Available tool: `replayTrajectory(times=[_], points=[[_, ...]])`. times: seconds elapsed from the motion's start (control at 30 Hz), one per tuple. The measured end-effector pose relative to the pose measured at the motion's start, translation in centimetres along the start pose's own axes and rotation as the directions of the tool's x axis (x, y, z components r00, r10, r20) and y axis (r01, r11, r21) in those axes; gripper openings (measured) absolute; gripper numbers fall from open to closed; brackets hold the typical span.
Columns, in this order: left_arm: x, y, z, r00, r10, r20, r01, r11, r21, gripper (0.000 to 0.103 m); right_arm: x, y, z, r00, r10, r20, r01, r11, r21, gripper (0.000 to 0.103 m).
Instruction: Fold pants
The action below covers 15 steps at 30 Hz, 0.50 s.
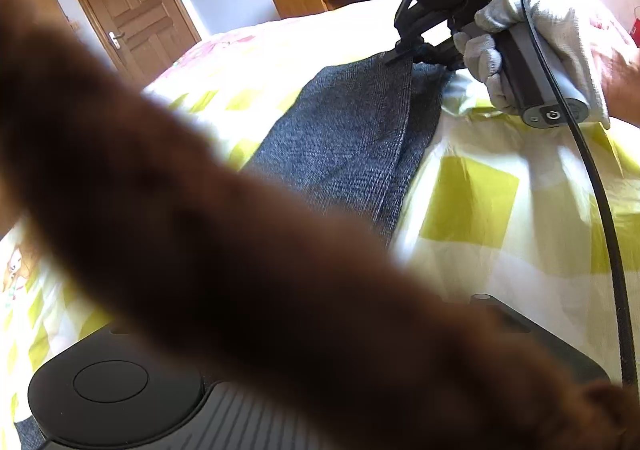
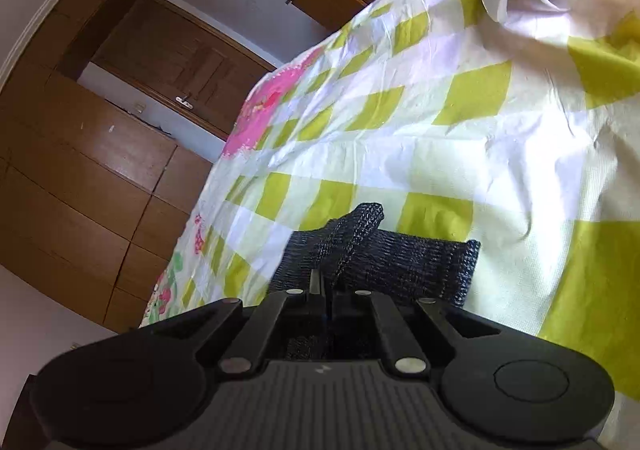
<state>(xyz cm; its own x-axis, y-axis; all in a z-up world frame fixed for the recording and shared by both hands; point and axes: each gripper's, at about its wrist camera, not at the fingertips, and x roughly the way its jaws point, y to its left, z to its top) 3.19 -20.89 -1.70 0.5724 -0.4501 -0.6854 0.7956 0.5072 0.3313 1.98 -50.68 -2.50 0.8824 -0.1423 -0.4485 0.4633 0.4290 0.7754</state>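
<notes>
No readable text. I see pants (image 1: 352, 137) on checkered bedspread (image 1: 472, 201), long axis toward right gripper (image 1: 404, 53), clamped on far edge. Left gripper (image 1: 120, 386) blocked by brown blur (image 1: 200, 230); can't tell.

right claw (image 1: 402, 55): black plastic, curved housing, slim dark fingertips
handle (image 1: 536, 77): dark grey bar, silver end cap with a round power button
glove (image 1: 556, 33): white knit, bare skin at the wrist
cable (image 1: 600, 209): black, coiled bundle on top
right claw body (image 2: 320, 390): black ribbed plate, round discs each side, silver pivot pins, four link arms
left claw body (image 1: 112, 386): black, round disc, largely hidden by a blurred brown shape
</notes>
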Motion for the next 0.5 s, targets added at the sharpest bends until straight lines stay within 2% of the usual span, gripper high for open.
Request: replayTrajectory(times=[0.1,0.17,0.23,0.33,0.4,0.5], points=[[-0.3,-0.1,0.3,1.000,0.002,0.016,-0.002,1.000,0.006,0.055,-3.2,0.8,-0.5,0.996,0.038,0.082,-0.034,0.998,-0.048,0.021],[-0.1,-0.4,0.0,1.000,-0.003,0.006,0.003,1.000,0.018,0.055,-3.7,0.0,-1.3,0.996,-0.008,0.094,0.015,0.997,-0.071,0.021],[0.4,-0.8,-0.4,1.000,-0.010,-0.013,0.010,1.000,0.026,0.055,-3.1,-1.5,-1.6,0.996,-0.071,0.046,0.074,0.996,-0.056,0.021],[0.5,-0.9,-0.6,1.000,-0.014,-0.016,0.015,1.000,0.017,0.053,-2.1,-3.4,-1.5,0.995,-0.094,-0.027,0.094,0.996,0.006,0.021],[0.5,-0.8,-0.5,1.000,-0.017,-0.016,0.017,1.000,0.013,0.054,-2.3,-3.4,-1.4,0.996,-0.085,-0.025,0.085,0.996,0.014,0.023],[0.5,-0.7,-0.5,1.000,-0.017,-0.014,0.017,1.000,0.016,0.054,-3.7,-3.1,-1.5,0.996,-0.094,-0.007,0.094,0.995,-0.036,0.025]])
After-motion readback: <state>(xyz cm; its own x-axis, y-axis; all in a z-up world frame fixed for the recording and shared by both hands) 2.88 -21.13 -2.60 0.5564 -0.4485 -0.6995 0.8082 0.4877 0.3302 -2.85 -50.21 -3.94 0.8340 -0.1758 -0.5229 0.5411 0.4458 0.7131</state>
